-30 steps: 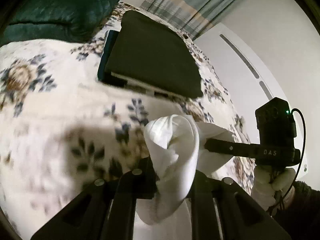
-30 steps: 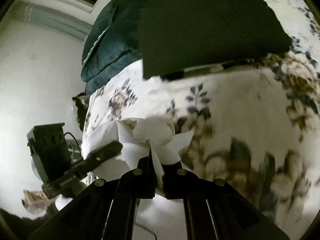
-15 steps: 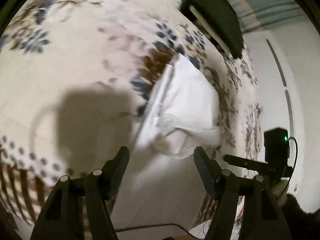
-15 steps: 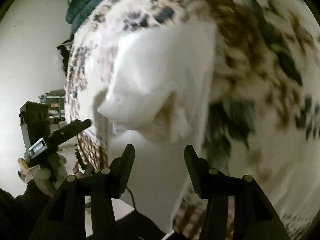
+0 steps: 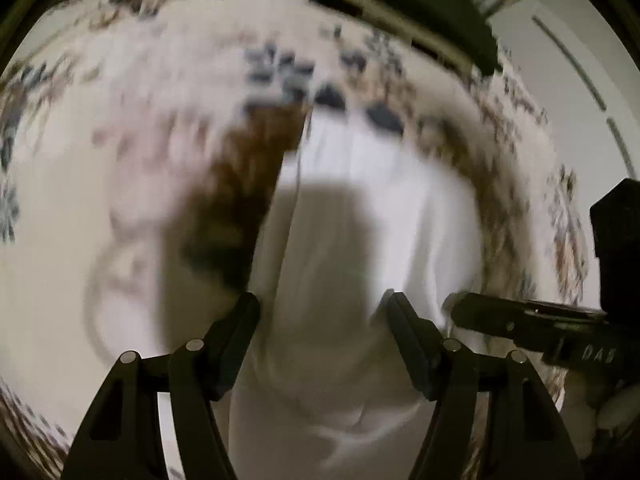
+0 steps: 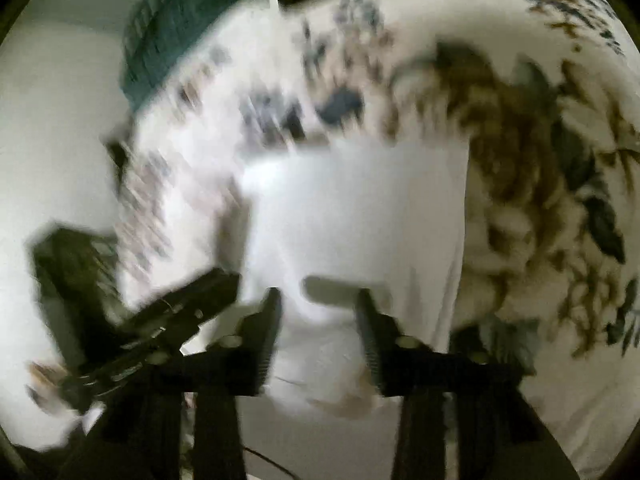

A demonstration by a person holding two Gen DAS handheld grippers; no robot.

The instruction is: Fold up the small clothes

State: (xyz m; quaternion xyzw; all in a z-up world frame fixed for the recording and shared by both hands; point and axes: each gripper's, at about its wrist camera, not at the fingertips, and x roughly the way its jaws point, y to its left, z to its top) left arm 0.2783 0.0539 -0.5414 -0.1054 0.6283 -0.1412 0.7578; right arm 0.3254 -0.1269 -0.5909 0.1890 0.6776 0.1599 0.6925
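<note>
Left wrist view shows the left hand-held gripper [image 5: 320, 312] and right hand-held gripper [image 6: 318, 306] both spread wide, empty, over the folded white cloth garment [image 5: 360, 240] at 12 o'clock on the floral bed [image 5: 120, 160].

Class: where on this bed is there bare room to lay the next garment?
Bare floral bedspread lies left of the white garment, and more lies to its right. It is crowded at the head, where the dark folded stack sits.
</note>
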